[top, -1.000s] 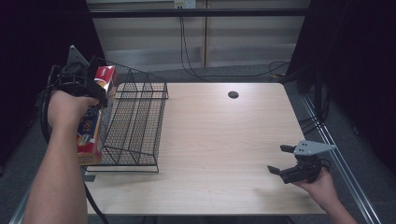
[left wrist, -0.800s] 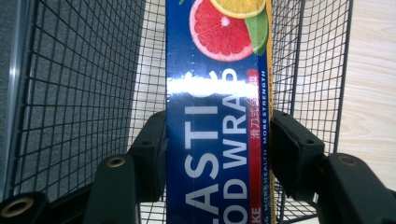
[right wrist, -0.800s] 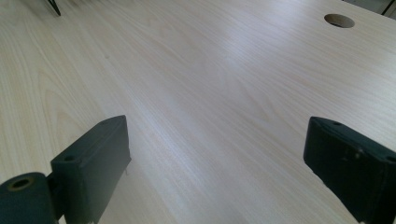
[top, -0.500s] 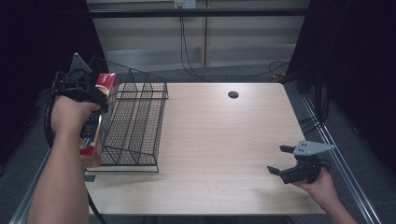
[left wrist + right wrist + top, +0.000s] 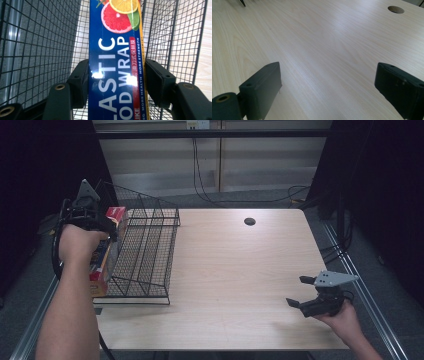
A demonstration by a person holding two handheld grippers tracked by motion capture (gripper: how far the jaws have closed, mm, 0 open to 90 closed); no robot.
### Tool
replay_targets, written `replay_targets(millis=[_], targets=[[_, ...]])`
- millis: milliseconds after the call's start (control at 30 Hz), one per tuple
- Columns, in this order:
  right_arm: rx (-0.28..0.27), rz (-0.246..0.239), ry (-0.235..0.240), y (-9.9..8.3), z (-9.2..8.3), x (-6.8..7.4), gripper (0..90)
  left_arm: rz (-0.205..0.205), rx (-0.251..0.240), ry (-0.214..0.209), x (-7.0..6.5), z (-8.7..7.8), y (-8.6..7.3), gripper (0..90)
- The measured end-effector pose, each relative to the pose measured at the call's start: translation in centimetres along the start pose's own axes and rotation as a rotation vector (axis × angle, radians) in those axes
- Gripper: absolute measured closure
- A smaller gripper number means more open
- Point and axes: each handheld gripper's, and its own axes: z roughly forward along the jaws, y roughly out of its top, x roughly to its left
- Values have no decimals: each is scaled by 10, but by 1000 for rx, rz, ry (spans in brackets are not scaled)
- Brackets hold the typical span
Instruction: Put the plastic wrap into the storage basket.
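While the left gripper hangs over the wire basket at the worktop's left edge, the plastic wrap box stands on end between its jaws, lower part down inside the basket's left compartment. The jaws have just been opening; in the left gripper view the left pad lies against the box, while a narrow gap seems to show at the right pad, so the grip appears released or nearly so. Placement is judged largely done: the box is in the basket, and what remains is to free it fully and lift the gripper clear. The right gripper rests near the worktop's front right corner, jaws wide apart, holding nothing.
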Motion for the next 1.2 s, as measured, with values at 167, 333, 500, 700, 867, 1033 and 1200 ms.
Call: replay_targets(millis=[167, 333, 500, 700, 867, 1033, 1200], targets=[[2, -1, 1, 0, 0, 0, 70, -9, 11, -6, 2, 3, 0, 421], [6, -2, 4, 0, 1, 0, 70, -14, -65, -36, 3, -15, 1, 488], [10, -5, 7, 0, 0, 1, 70, 11, -84, -68, -5, -25, 0, 440], [12, -5, 1, 0, -1, 2, 69, 48, -106, -103, -21, -26, -1, 374], [11, -3, -5, 1, 1, 1, 70, 95, -123, -142, -36, -24, -1, 314], [8, -8, -5, 0, -1, 1, 69, 139, -125, -179, -51, -18, -2, 238], [4, -6, -11, 0, -3, 1, 70, 158, -135, -212, -61, -15, -3, 181]])
